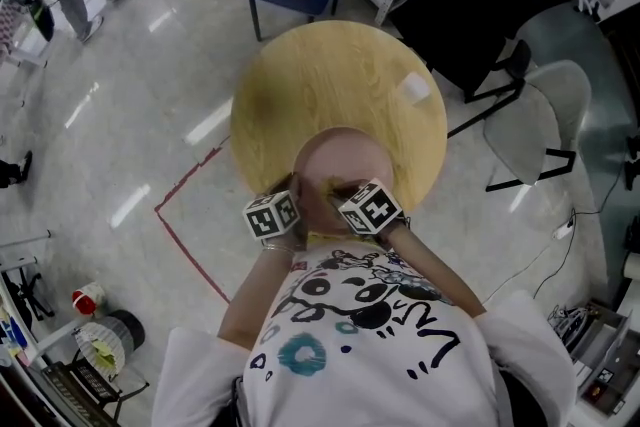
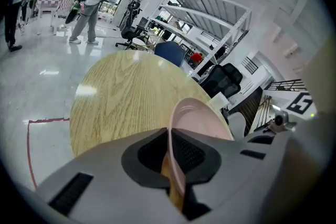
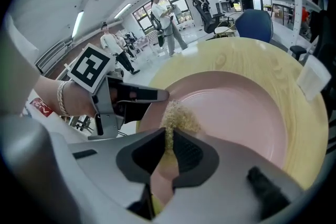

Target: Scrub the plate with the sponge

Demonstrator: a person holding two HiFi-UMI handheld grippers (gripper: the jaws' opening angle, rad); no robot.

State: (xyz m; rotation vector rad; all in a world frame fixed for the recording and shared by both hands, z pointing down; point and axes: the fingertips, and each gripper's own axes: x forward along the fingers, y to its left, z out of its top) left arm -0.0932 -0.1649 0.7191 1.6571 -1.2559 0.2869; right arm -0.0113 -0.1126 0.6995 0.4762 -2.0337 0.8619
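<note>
Here, fingers of the left gripper pinch the pink plate by its rim; right gripper fingers pinch the sponge against it

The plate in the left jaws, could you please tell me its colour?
Pale pink, unpatterned plate; best seen in the right gripper view.

In the head view the marker cubes cover the near rim of the pink plate. Its lower rim vanishes between the left tool's jaws. The sponge shows only a frayed tip, the rest buried in the right tool. The white slip on the desk is too small to identify.
</note>
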